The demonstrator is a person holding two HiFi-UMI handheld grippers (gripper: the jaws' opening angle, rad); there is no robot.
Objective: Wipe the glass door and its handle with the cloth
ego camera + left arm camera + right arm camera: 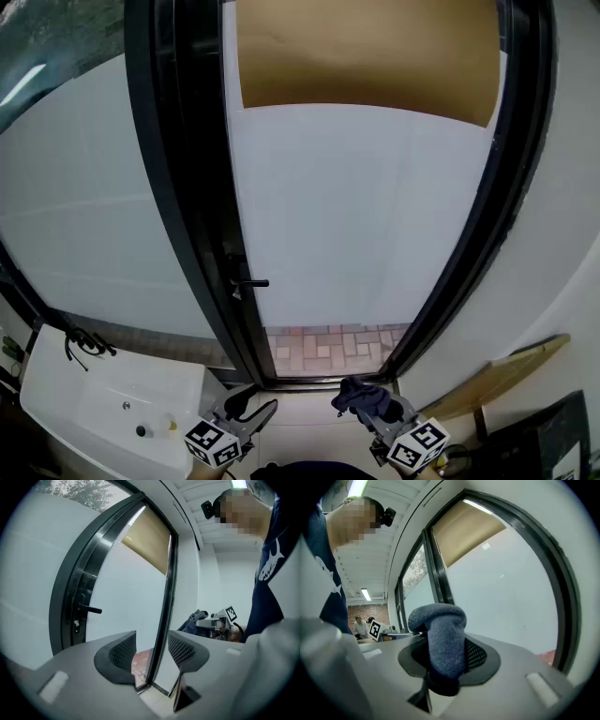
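The frosted glass door point(366, 206) in its black frame stands ahead of me, a tan blind covering its top. Its black lever handle point(251, 282) juts from the left stile at mid height and shows too in the left gripper view as the handle point(89, 609). My right gripper point(367, 409) is low, in front of the door's threshold, shut on a dark blue cloth point(443, 641) that bulges out between its jaws. My left gripper point(251, 411) hangs beside it at the same height, open and empty, well below the handle. Neither gripper touches the door.
A white washbasin point(56, 394) with a black tap point(82, 343) stands at the lower left. A fixed frosted pane point(84, 216) fills the left. Wooden boards point(506, 375) lean against the right wall. Brick paving point(328, 349) shows through the door's bottom strip.
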